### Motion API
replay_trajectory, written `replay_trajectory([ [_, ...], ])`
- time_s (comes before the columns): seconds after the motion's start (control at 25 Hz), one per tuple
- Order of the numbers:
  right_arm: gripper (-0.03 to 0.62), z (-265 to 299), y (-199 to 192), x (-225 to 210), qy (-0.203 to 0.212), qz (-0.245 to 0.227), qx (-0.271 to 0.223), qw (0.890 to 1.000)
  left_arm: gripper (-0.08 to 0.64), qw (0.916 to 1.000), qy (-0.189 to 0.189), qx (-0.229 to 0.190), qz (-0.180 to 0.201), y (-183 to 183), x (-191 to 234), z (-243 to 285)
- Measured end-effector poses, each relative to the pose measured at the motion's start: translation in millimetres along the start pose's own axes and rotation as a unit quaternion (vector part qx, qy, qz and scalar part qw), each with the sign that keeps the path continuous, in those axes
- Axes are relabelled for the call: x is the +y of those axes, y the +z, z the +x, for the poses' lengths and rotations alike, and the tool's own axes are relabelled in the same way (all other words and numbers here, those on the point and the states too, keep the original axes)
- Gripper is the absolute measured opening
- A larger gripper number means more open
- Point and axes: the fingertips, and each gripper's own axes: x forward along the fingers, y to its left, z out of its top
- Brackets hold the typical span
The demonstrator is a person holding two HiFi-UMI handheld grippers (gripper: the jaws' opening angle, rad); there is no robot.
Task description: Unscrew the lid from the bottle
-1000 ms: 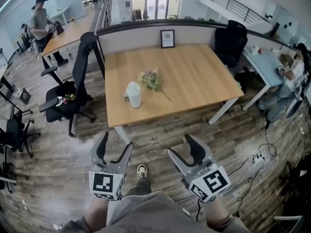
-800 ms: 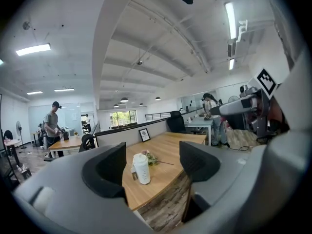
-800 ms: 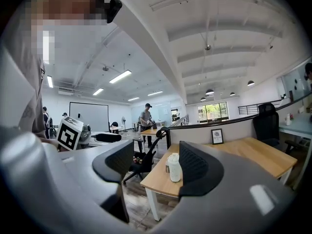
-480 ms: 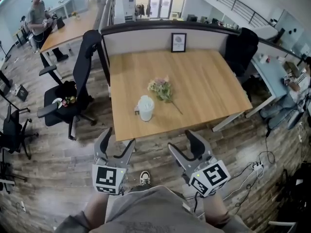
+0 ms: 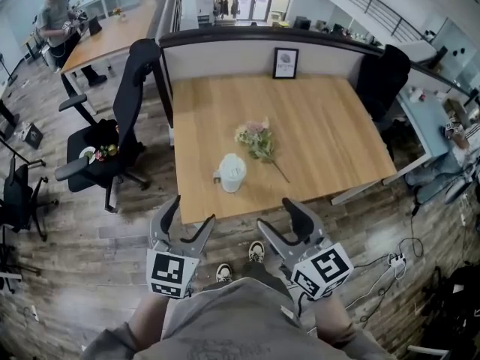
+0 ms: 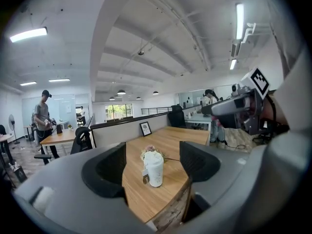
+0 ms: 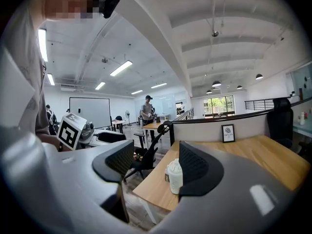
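Observation:
A white bottle (image 5: pixel 231 173) with its lid on and a small tag at its side stands upright on the wooden table (image 5: pixel 330 126), near the front edge. In the left gripper view the bottle (image 6: pixel 155 168) shows far off between the jaws, and the right gripper view has it (image 7: pixel 174 176) beside the right jaw. My left gripper (image 5: pixel 190 214) and right gripper (image 5: pixel 277 217) hang over the floor just short of the table edge. Both are open with nothing between the pads. The left gripper (image 6: pixel 153 162) and the right gripper (image 7: pixel 153 165) both point toward the table.
A bunch of flowers (image 5: pixel 256 137) lies behind the bottle. A framed picture (image 5: pixel 285 62) leans on the partition at the back. Black office chairs stand at the left (image 5: pixel 124 126) and back right (image 5: pixel 382 70). A person (image 5: pixel 56 17) stands at a far desk. Cables (image 5: pixel 397 272) lie on the floor at right.
The table and bottle have drawn closer as I step forward; both grippers now sit near the table's front edge. The jaws have not moved.

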Motion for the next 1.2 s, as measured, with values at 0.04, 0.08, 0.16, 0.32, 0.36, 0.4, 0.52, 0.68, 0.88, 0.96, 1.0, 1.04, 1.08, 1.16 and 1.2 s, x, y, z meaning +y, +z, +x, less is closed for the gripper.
replay_trajectory([
  [0.04, 0.279, 3.0, 3.8, -4.6, 0.005, 0.004, -0.009, 1.0, 0.345, 1.0, -0.004, 0.0, 0.007, 0.2, -1.1, 5.7],
  [0.08, 0.279, 7.1, 7.1, -9.8, 0.01, 0.007, -0.017, 1.0, 0.347, 0.9998, -0.007, -0.001, 0.018, 0.9, -2.1, 11.9],
  [0.16, 0.279, 19.2, 10.4, -22.1, 0.02, 0.009, -0.022, 1.0, 0.348, 0.999, -0.008, -0.003, 0.043, 2.2, -1.6, 25.1],
  [0.32, 0.279, 48.9, 12.9, -49.4, 0.05, 0.008, -0.014, 0.999, 0.348, 0.9992, 0.007, -0.001, 0.04, 4.7, 6.7, 51.2],
  [0.36, 0.279, 55.5, 14.3, -56.6, 0.06, 0.007, -0.01, 0.998, 0.348, 0.9993, 0.012, 0.0, 0.034, 6.1, 8.0, 57.7],
  [0.4, 0.279, 62.1, 16.4, -64.2, 0.069, 0.005, -0.007, 0.998, 0.348, 0.9994, 0.018, 0.001, 0.03, 7.9, 9.3, 64.7],
  [0.52, 0.279, 85.1, 23.2, -88.1, 0.098, -0.001, 0.001, 0.995, 0.349, 0.9989, 0.035, 0.011, 0.031, 13.1, 15.8, 88.9],
  [0.68, 0.279, 117.7, 27.2, -115.9, 0.141, -0.006, 0.014, 0.99, 0.351, 0.9973, 0.061, 0.015, 0.039, 20.4, 26.3, 116.8],
  [0.88, 0.279, 160.3, 29.0, -141.6, 0.191, -0.017, 0.031, 0.981, 0.379, 0.9942, 0.099, 0.031, 0.028, 22.4, 39.5, 143.2],
  [0.96, 0.279, 174.9, 31.9, -146.4, 0.215, -0.022, 0.034, 0.976, 0.379, 0.9924, 0.116, 0.036, 0.021, 22.7, 45.3, 149.6],
  [1.0, 0.279, 181.1, 33.3, -147.8, 0.228, -0.023, 0.035, 0.973, 0.379, 0.9914, 0.124, 0.038, 0.018, 22.8, 47.9, 151.9],
  [1.04, 0.279, 187.0, 34.2, -148.7, 0.24, -0.023, 0.035, 0.97, 0.38, 0.9904, 0.131, 0.04, 0.015, 22.6, 50.2, 153.5],
  [1.08, 0.279, 192.7, 34.6, -149.0, 0.252, -0.022, 0.036, 0.967, 0.38, 0.9894, 0.139, 0.042, 0.012, 22.1, 52.3, 154.4],
  [1.16, 0.279, 203.7, 34.0, -147.9, 0.275, -0.021, 0.038, 0.96, 0.38, 0.987, 0.154, 0.046, 0.009, 20.4, 55.9, 154.3],
  [1.2, 0.279, 208.8, 33.0, -147.0, 0.285, -0.022, 0.04, 0.957, 0.38, 0.9857, 0.162, 0.048, 0.007, 19.0, 57.7, 153.7],
])
